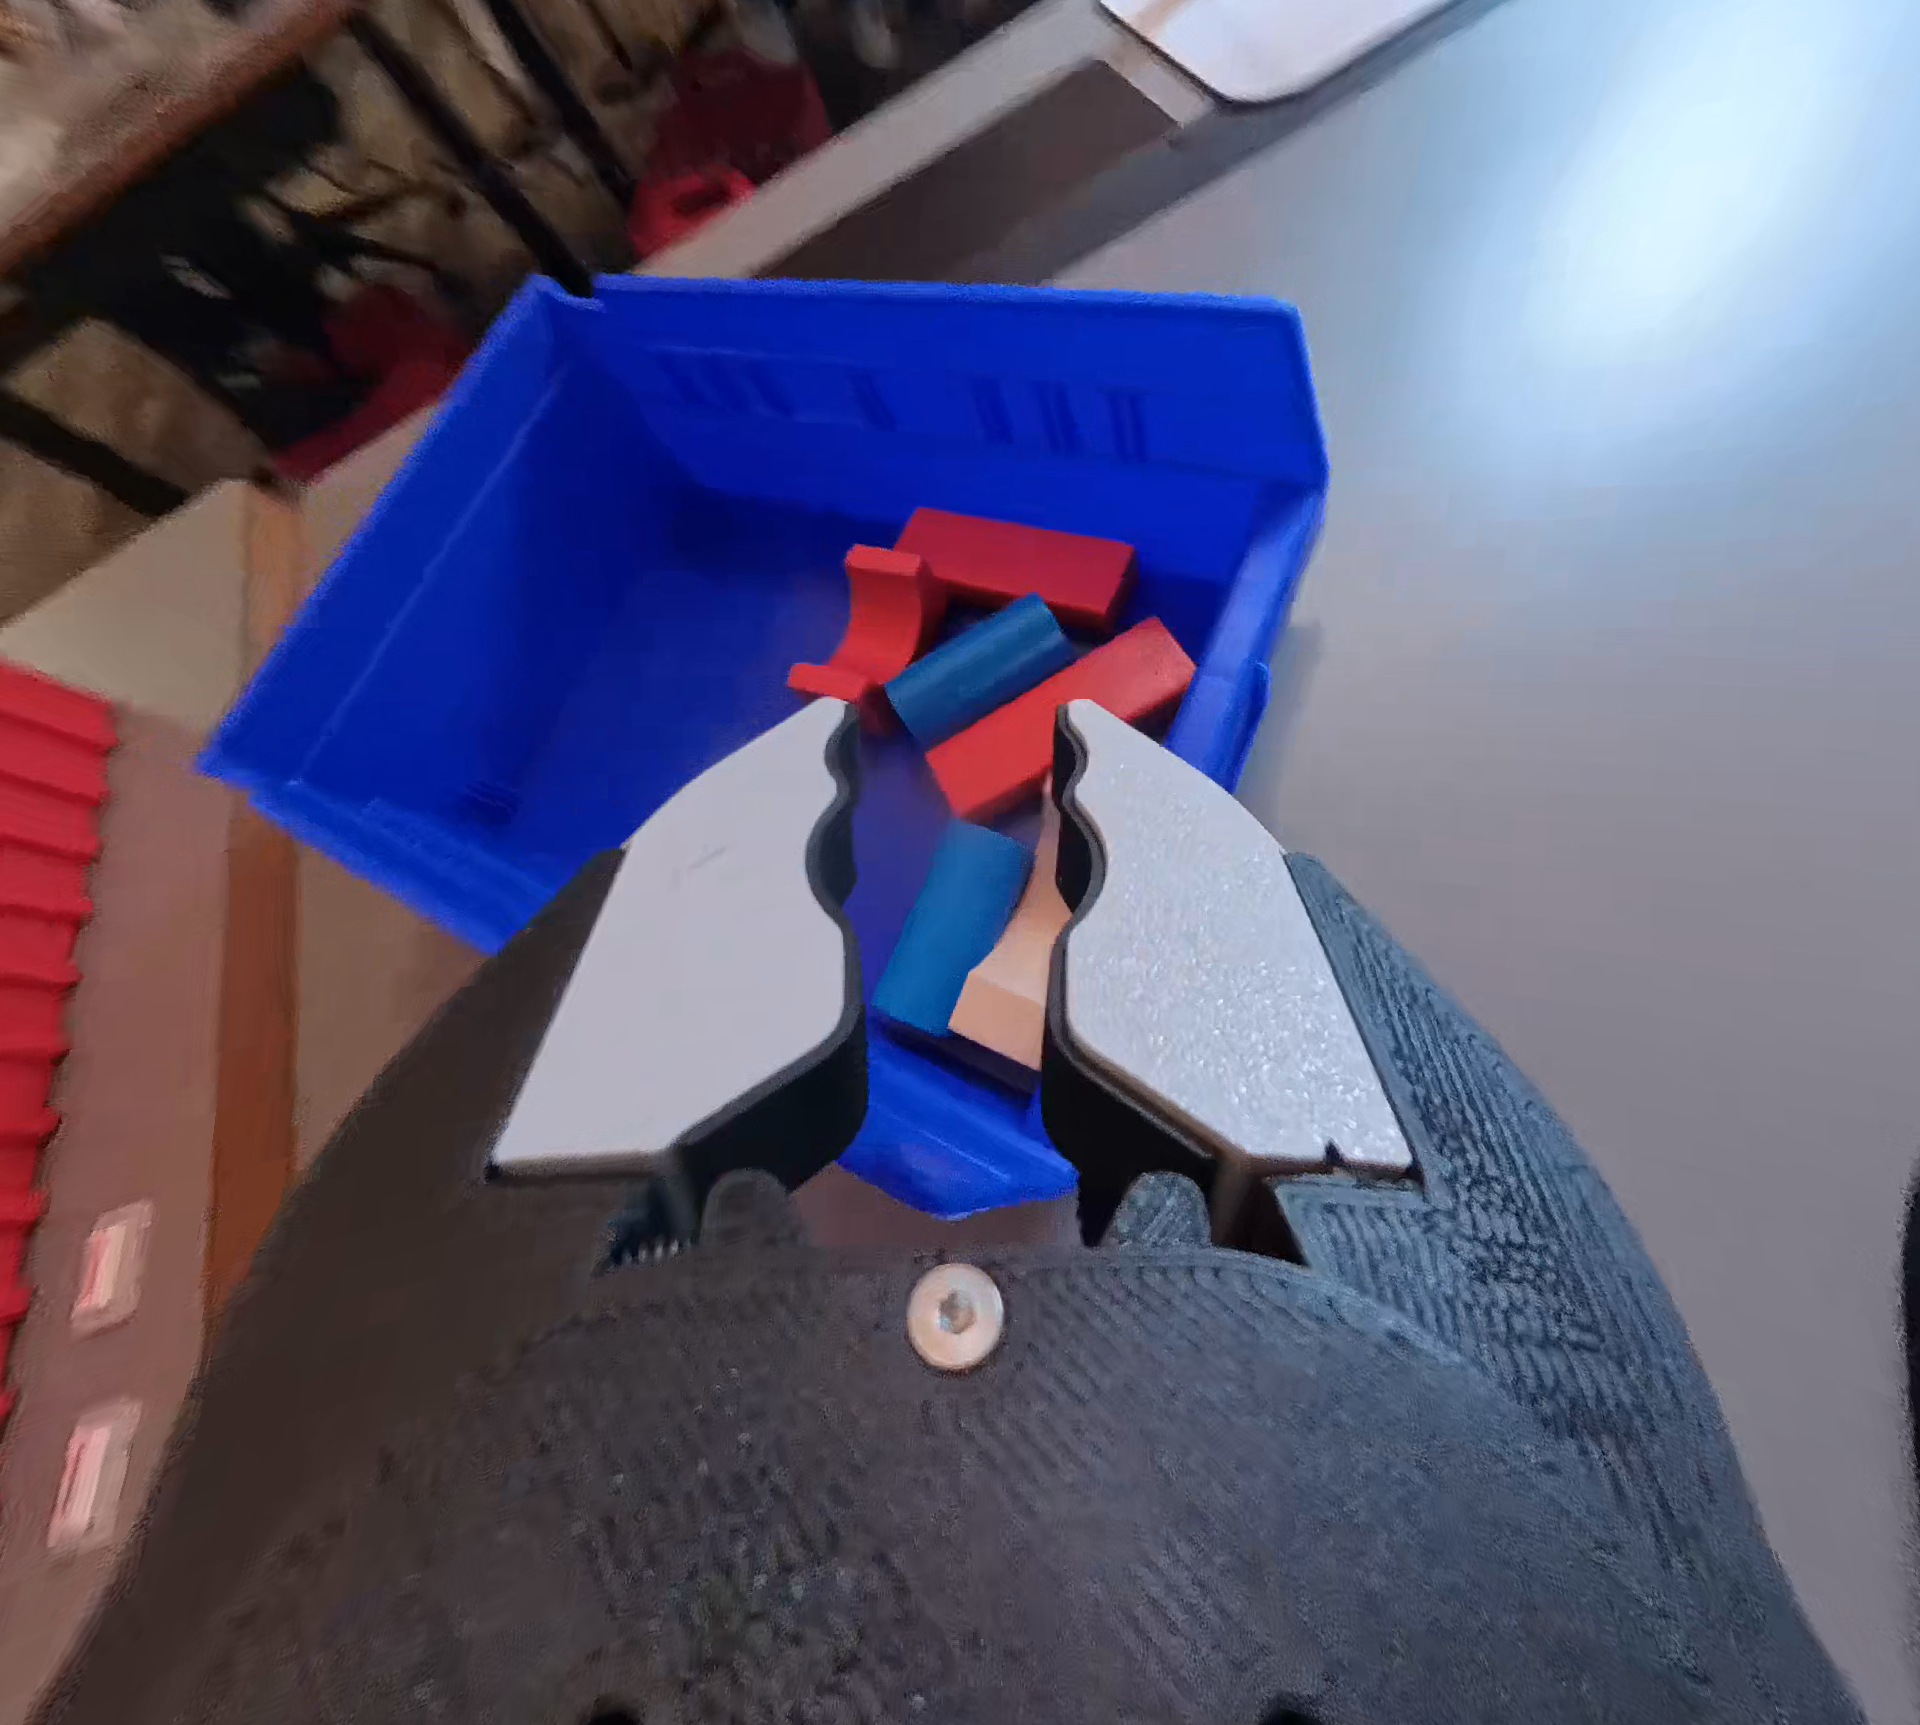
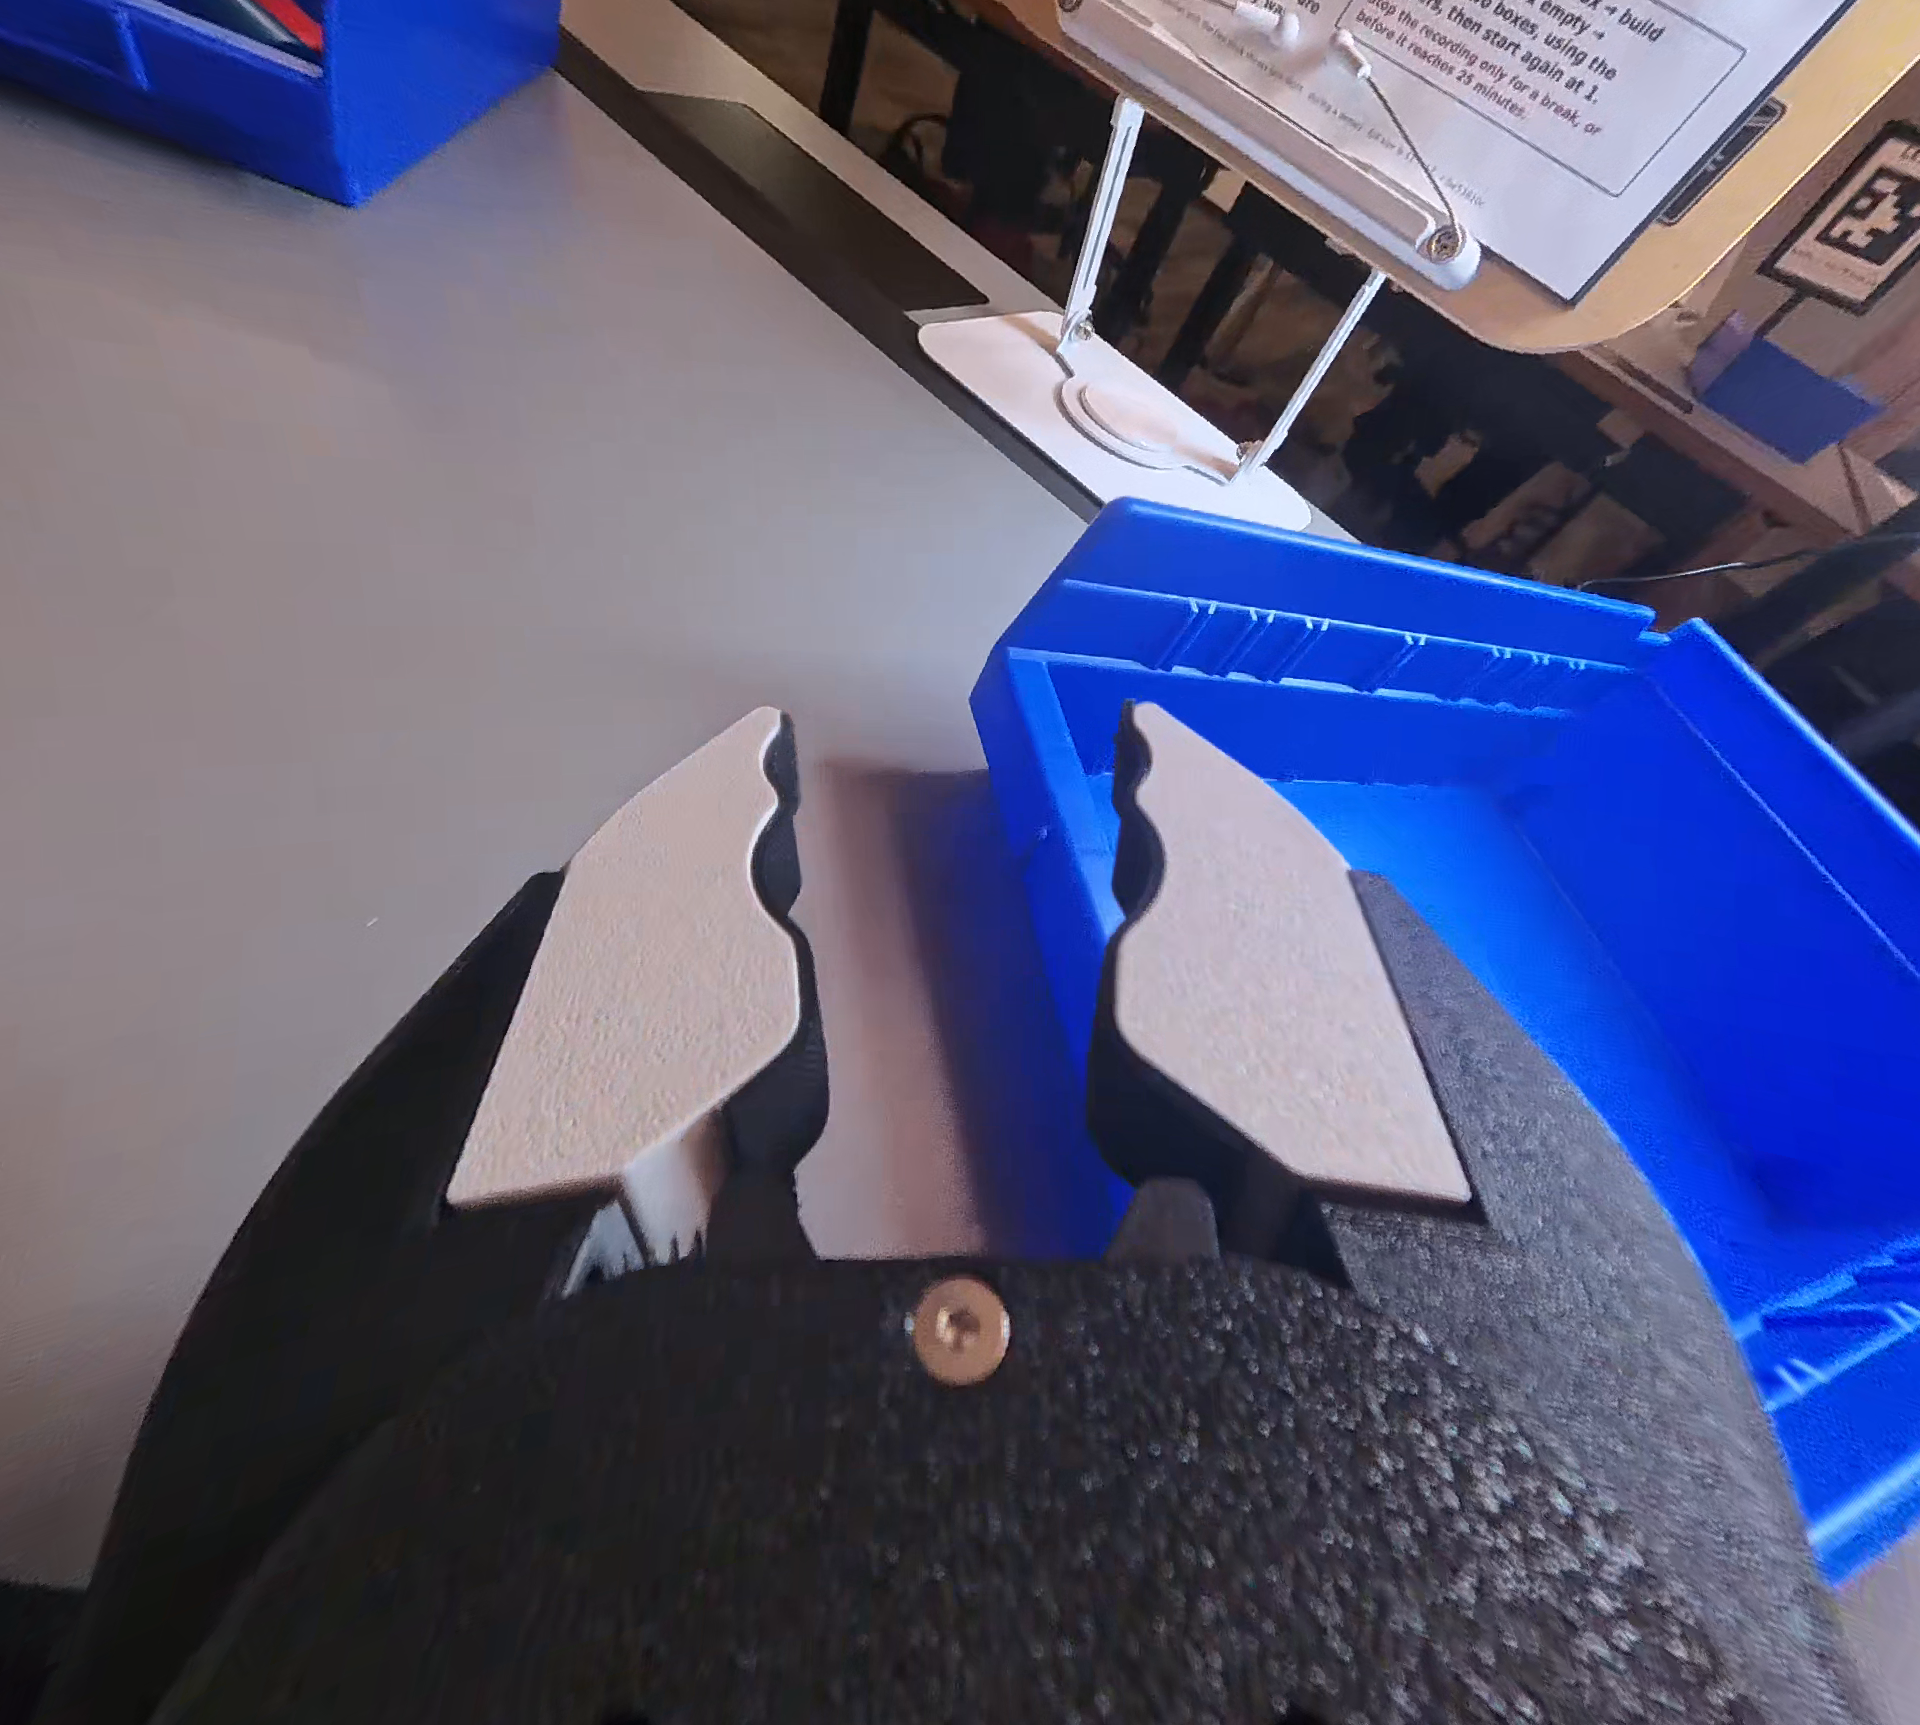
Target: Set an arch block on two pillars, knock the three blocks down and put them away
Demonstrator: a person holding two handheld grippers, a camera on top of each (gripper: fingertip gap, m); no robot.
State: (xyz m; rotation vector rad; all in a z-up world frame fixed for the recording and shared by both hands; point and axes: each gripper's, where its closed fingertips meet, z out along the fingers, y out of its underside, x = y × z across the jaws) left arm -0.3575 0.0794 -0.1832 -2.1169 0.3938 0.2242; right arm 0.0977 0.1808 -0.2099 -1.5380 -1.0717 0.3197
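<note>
The left claw [image 1: 951, 719] was open and held nothing. Just past its tips, in the middle of the frame, a blue bin [image 1: 499, 636] held a red arch block [image 1: 878, 626], red blocks and blue blocks. The right claw [image 2: 951, 719] was open and empty too, beside another blue bin [image 2: 1558, 844] at the right

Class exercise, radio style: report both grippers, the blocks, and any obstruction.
Left gripper open, empty, over blue plastic bin holding red arch block and other blocks. Right gripper open, empty, at second blue bin. Nothing in the way.
</note>
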